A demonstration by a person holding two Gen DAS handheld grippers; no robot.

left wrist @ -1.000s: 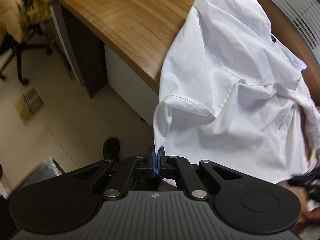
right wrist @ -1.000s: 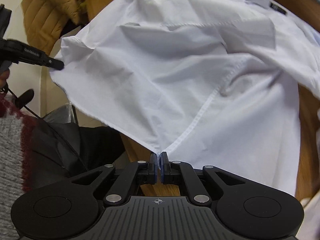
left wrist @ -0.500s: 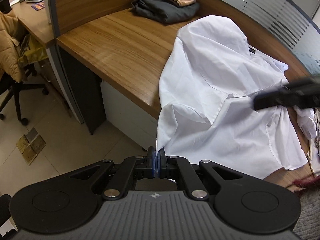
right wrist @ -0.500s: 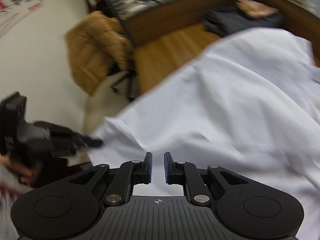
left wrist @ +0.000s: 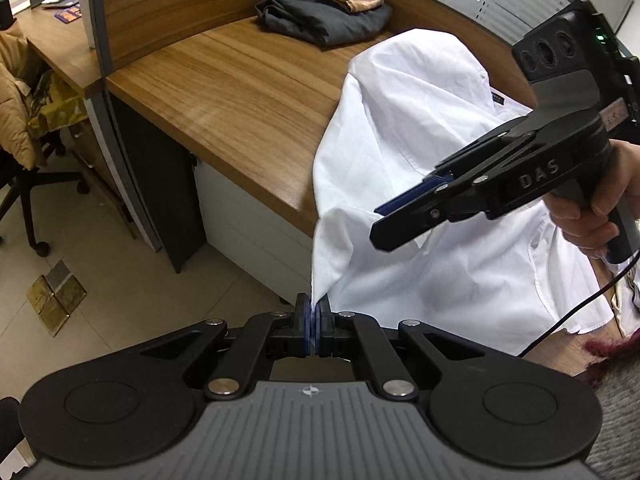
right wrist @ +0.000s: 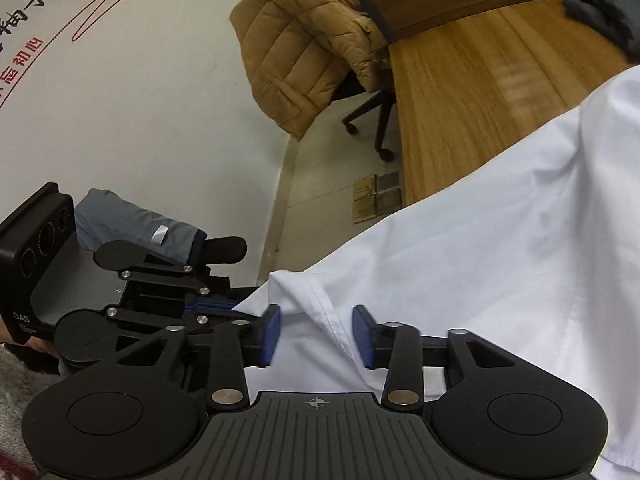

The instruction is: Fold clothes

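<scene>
A white shirt point(left wrist: 420, 120) lies crumpled over the near edge of a wooden desk point(left wrist: 240, 92), and one side hangs off it. My left gripper point(left wrist: 314, 320) is shut on a hanging corner of the shirt, held out in front of the desk. In the right wrist view, my right gripper point(right wrist: 318, 332) is opening its jaws. A folded hem of the shirt point(right wrist: 500, 240) lies between the blue pads point(right wrist: 270, 334), which do not press on it. The left gripper point(right wrist: 224, 308) sits just to its left. In the left wrist view, the right gripper point(left wrist: 384, 224) hovers over the shirt.
A dark grey folded garment point(left wrist: 324, 16) with a tan one on top lies at the desk's far side. An office chair carrying a tan puffer jacket point(right wrist: 300, 48) stands left of the desk. Brass floor plates point(left wrist: 56, 296) lie below. A hand point(left wrist: 592, 208) grips the right gripper's handle.
My right gripper let go of the shirt's lower edge, opened, and swung left to the corner beside the left gripper. The left gripper stayed shut on its corner and tilted up slightly.
</scene>
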